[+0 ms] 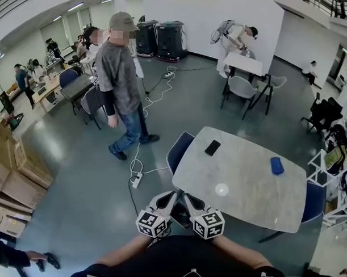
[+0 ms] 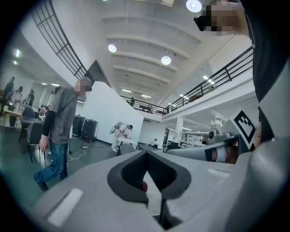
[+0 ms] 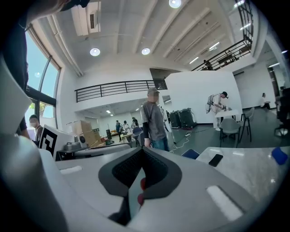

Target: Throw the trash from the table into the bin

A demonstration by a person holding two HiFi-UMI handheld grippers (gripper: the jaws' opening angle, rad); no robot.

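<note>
Head view: the left claw (image 1: 171,196) and the right claw (image 1: 186,198) are held side by side, close to the body, at the near edge of the desk (image 1: 249,180). A small blue item (image 1: 277,165) is seen on the desk toward its far right, and a black phone (image 1: 212,147) lies well apart from it at the far left. A blue chair (image 1: 179,151) is tucked against the desk's left edge. Beyond it, a person in a cap (image 1: 120,76) stands by a power strip (image 1: 136,180) on the floor. Left gripper view: the left claw (image 2: 146,155) is seen pressed together with nothing between its jaws, and the same person (image 2: 59,131) is seen ahead to the left. Right gripper view: the right claw (image 3: 142,152) is likewise closed and empty. The phone (image 3: 215,159) and the blue item (image 3: 279,155) are seen on the desk (image 3: 247,170) to its right.
</note>
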